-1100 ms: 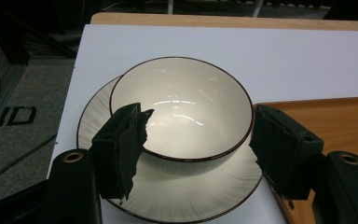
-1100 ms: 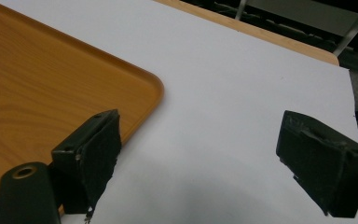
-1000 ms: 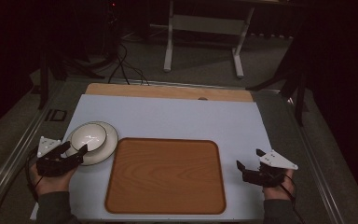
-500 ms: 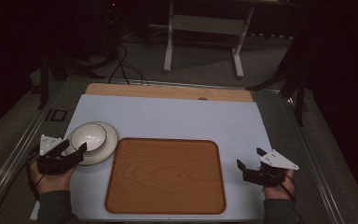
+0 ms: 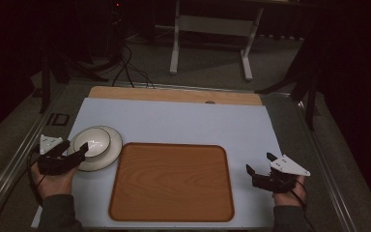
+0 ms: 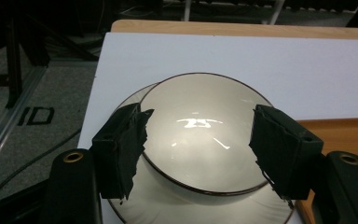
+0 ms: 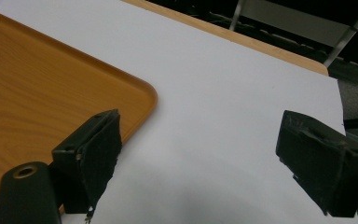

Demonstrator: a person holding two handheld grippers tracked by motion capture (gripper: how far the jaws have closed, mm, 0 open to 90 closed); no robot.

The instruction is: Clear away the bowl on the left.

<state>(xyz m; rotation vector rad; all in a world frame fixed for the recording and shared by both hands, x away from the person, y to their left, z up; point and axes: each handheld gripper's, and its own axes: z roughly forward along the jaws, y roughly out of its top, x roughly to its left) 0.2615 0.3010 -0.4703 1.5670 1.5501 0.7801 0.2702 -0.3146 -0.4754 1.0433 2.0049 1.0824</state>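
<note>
— Where do the dishes sit on the counter?

— Near the left edge of the white sheet-covered counter point(image 5: 183, 123) lies a round white plate point(image 5: 110, 153), and on it rests a glossy white bowl with a thin dark rim point(image 5: 92, 142), turned mouth-down so its domed bottom faces up. Just to their right, taking up the middle of the counter's near half, lies a rectangular wooden tray with rounded corners point(image 5: 171, 181); the plate's edge comes close to the tray's left side.

— And the left gripper point(image 5: 73, 153)?

— It is held in the person's left hand point(image 5: 53, 181) at the counter's left edge. Its jaws stand wide apart, one on each side of the bowl point(image 6: 205, 135). In the left gripper view the left jaw overlaps the bowl's rim; whether it touches I cannot tell.

— The right one?

— The right gripper point(image 5: 261, 165) hangs near the counter's right edge, beyond the tray's right side, in the right hand point(image 5: 286, 197). Its jaws are spread wide with only bare white counter point(image 7: 214, 116) between them; the tray's corner point(image 7: 51, 93) lies beside its left jaw.
</note>
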